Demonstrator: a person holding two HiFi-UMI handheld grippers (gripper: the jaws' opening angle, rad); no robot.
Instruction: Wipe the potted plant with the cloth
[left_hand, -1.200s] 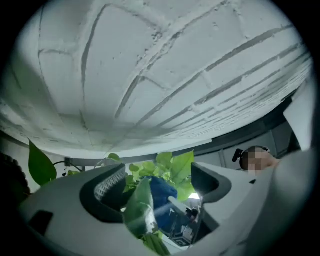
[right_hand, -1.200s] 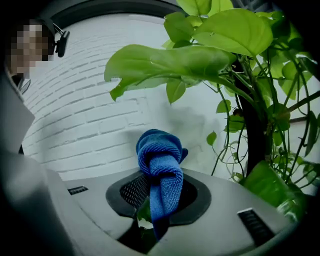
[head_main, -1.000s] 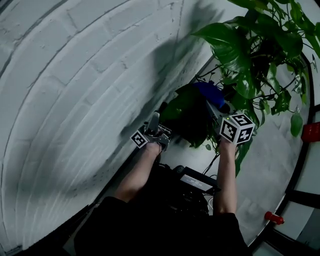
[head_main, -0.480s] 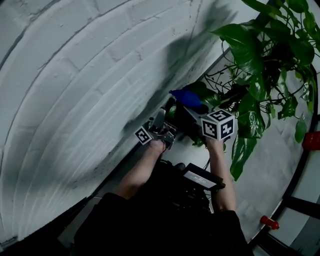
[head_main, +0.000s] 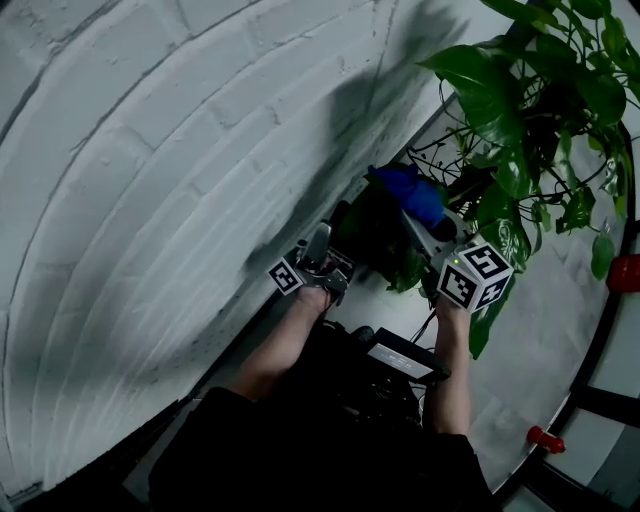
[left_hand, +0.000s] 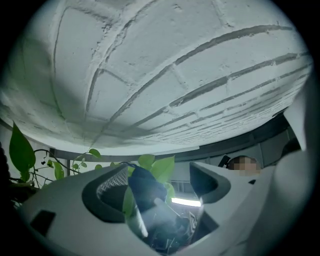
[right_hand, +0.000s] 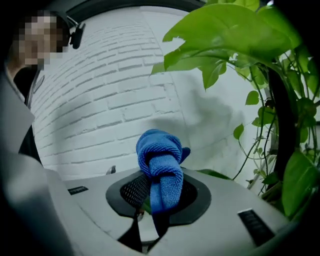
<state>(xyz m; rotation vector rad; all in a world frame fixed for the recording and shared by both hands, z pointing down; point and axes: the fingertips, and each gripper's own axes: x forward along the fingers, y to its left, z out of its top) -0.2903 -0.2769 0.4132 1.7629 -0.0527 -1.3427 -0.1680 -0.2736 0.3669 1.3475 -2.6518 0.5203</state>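
The right gripper (right_hand: 160, 194) has its tongs pressed together on the blue cloth (right_hand: 160, 167), which bunches up out of them in a folded wad. In the head view the cloth (head_main: 408, 190) lies against the dark lower foliage of the potted plant (head_main: 500, 90), on the plant's wall side. The right gripper (head_main: 428, 218) reaches up to it from beneath. Its marker cube (head_main: 475, 273) sits just under the plant's hanging leaves, touching or nearly touching one long leaf that droops beside it.

The left gripper (head_main: 318, 248) is held beside the plant's lowest leaves, between the plant and the white brick wall (head_main: 150, 150). Its tongs are spread. In the left gripper view a pale green leaf (left_hand: 159, 167) stands in the gap between them. A dark, blurred mass lies in front of the leaf, closer to one pad than the other. Whether the leaf touches either pad cannot be told.

From the right gripper view, broad bright leaves of the plant (right_hand: 235, 30) arch over the cloth, and a dark stem runs down through the foliage. The brick wall fills the space behind the cloth, with the plant's shadow cast on it.

On the plant's side away from the wall, a red object (head_main: 625, 272) shows at the edge of the head view.
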